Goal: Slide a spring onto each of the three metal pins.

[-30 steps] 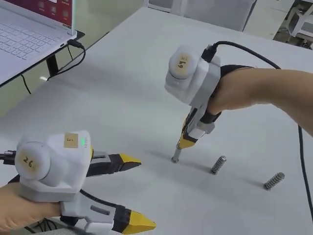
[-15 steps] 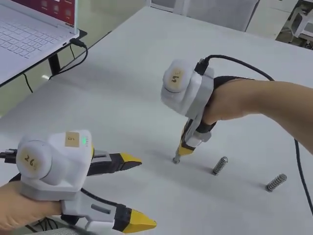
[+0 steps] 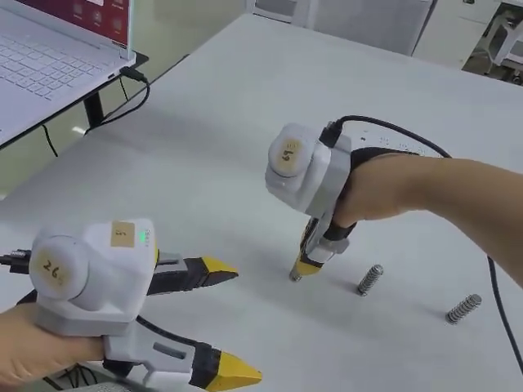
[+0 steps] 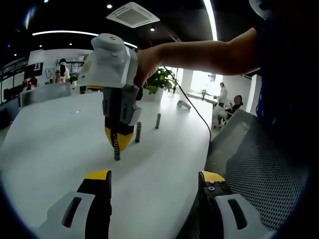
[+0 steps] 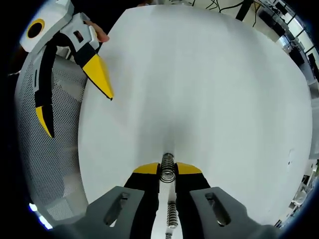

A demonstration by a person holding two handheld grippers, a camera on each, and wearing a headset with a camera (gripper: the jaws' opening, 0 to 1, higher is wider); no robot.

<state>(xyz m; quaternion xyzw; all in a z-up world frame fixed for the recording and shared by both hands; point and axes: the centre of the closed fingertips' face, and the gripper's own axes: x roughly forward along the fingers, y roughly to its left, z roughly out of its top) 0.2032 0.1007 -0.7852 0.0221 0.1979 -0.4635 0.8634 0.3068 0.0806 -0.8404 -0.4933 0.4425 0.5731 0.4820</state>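
Head view: right gripper (image 3: 306, 266) clenches one spring (image 3: 295, 276) upright on the white bench (image 3: 245, 122), two other springs (image 3: 369, 279) near it. Left gripper view: left gripper (image 4: 154, 179) fingers released, three springs ahead in a row. Right gripper view: fingers grasp one spring

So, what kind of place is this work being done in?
Probably an open office or lab: a large white table, a laptop nearby, a ceiling vent with strip lights, and a potted plant behind.
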